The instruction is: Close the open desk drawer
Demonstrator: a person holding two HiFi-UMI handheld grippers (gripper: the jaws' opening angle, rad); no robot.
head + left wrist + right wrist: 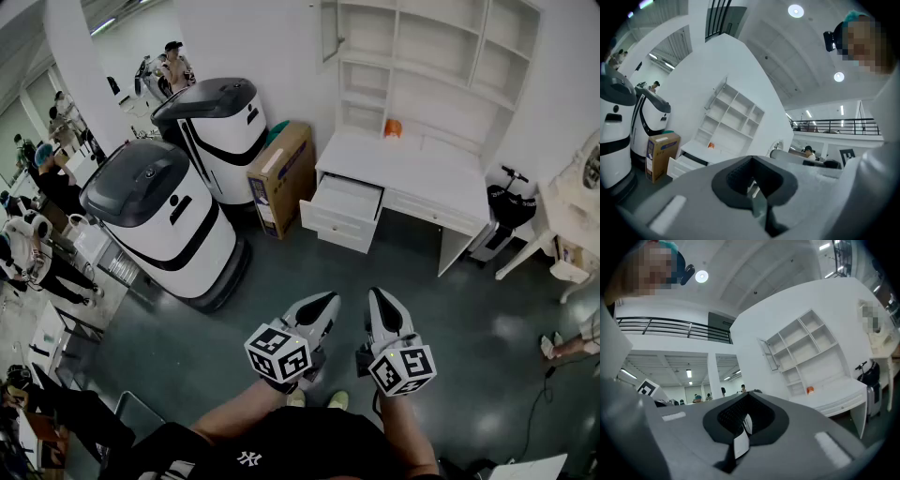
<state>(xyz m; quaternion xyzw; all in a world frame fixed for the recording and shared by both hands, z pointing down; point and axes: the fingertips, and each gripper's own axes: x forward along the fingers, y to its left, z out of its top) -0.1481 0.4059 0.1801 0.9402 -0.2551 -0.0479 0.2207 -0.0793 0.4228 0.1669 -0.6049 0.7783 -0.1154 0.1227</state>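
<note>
White drawer [342, 211], pulled out from white desk [412, 169], inside showing

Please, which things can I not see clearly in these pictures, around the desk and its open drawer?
- The open drawer: in the head view it is too small to tell whether anything lies inside. In the left gripper view the body of the left gripper cuts off part of it.
- The orange thing on the desk: too small in every view to name.
- The cardboard box: its print is too small to read.
</note>
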